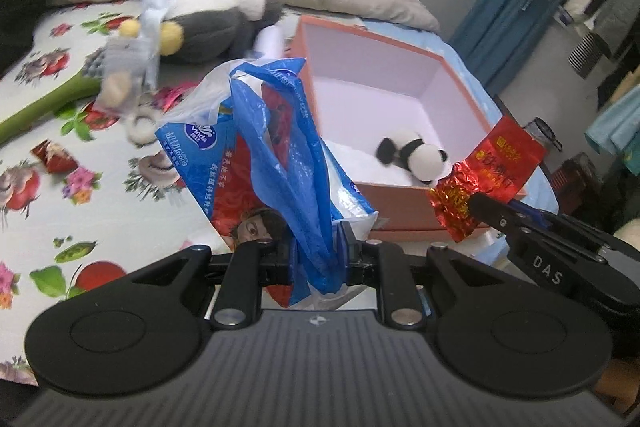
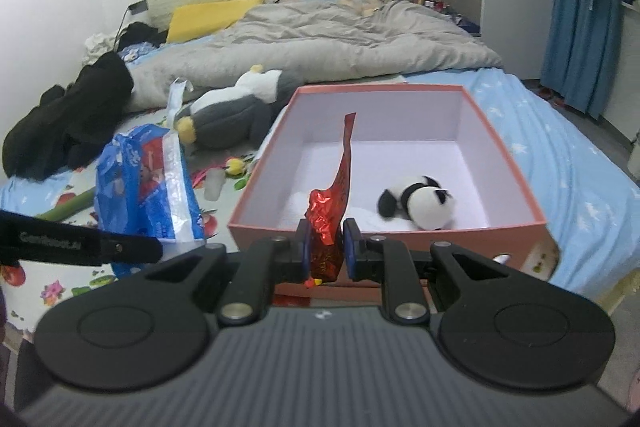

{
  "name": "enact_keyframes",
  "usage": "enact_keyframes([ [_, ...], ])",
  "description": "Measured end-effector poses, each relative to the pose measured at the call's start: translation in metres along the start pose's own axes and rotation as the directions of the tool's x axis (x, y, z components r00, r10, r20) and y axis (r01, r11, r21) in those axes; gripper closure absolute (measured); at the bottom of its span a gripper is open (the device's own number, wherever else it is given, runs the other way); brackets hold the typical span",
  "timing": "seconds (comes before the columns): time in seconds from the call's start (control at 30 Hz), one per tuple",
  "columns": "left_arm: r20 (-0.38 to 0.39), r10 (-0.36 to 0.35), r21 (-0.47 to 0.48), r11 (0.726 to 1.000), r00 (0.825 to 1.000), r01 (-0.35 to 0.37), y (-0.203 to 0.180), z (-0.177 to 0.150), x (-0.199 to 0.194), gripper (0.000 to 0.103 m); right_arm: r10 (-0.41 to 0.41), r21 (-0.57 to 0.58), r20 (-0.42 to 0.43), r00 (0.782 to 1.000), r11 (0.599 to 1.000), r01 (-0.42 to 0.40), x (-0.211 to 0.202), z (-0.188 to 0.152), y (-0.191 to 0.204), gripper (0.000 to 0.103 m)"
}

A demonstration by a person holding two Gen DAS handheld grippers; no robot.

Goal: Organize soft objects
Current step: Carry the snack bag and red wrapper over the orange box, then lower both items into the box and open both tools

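My left gripper is shut on a blue plastic tissue bag and holds it above the bed, left of an open pink box. My right gripper is shut on a crumpled red foil packet at the box's near edge. The packet also shows in the left wrist view. A small panda plush lies inside the box. The blue bag shows at the left of the right wrist view.
A grey and white penguin plush lies on the flowered sheet beyond the bag. A grey quilt, a yellow pillow and black clothing lie farther back. A green stem toy and a small red packet lie at the left.
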State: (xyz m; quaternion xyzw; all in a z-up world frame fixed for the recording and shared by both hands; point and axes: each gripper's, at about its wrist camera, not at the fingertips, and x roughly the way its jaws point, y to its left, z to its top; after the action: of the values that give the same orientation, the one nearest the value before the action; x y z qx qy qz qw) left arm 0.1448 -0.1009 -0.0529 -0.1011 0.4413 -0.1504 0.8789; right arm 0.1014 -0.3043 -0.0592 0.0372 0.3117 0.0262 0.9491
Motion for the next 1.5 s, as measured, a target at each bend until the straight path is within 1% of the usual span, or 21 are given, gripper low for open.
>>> enact_keyframes([
  [0.2, 0.005, -0.020, 0.040, 0.999, 1.000, 0.020, -0.024, 0.017, 0.005, 0.081, -0.021, 0.041, 0.011, 1.000, 0.999, 0.020, -0.004, 0.006, -0.021, 0.083],
  [0.47, -0.009, -0.023, 0.075, 0.997, 1.000, 0.023, -0.049, 0.047, 0.031, 0.081, -0.033, 0.077, 0.013, 0.999, 0.996, 0.032, 0.016, 0.020, -0.047, 0.083],
  [0.67, -0.037, -0.019, 0.093, 0.995, 0.999, 0.022, -0.065, 0.073, 0.066, 0.081, -0.060, 0.095, 0.006, 0.998, 0.994, 0.060, 0.041, 0.033, -0.071, 0.083],
  [0.93, -0.104, -0.010, 0.109, 0.994, 0.995, 0.022, -0.081, 0.099, 0.122, 0.081, -0.071, 0.140, -0.037, 0.997, 0.987, 0.076, 0.080, 0.043, -0.103, 0.083],
  [1.1, -0.136, 0.007, 0.108, 0.994, 0.991, 0.008, -0.084, 0.110, 0.152, 0.080, -0.060, 0.149, -0.073, 0.996, 0.986, 0.070, 0.108, 0.043, -0.116, 0.083],
  [1.27, -0.170, 0.021, 0.110, 0.994, 0.985, -0.003, -0.086, 0.114, 0.176, 0.080, -0.050, 0.150, -0.104, 0.993, 0.987, 0.065, 0.126, 0.041, -0.122, 0.083],
  [1.5, -0.187, 0.022, 0.105, 0.994, 0.982, -0.002, -0.088, 0.116, 0.190, 0.080, -0.042, 0.155, -0.129, 0.991, 0.986, 0.062, 0.139, 0.039, -0.126, 0.082],
])
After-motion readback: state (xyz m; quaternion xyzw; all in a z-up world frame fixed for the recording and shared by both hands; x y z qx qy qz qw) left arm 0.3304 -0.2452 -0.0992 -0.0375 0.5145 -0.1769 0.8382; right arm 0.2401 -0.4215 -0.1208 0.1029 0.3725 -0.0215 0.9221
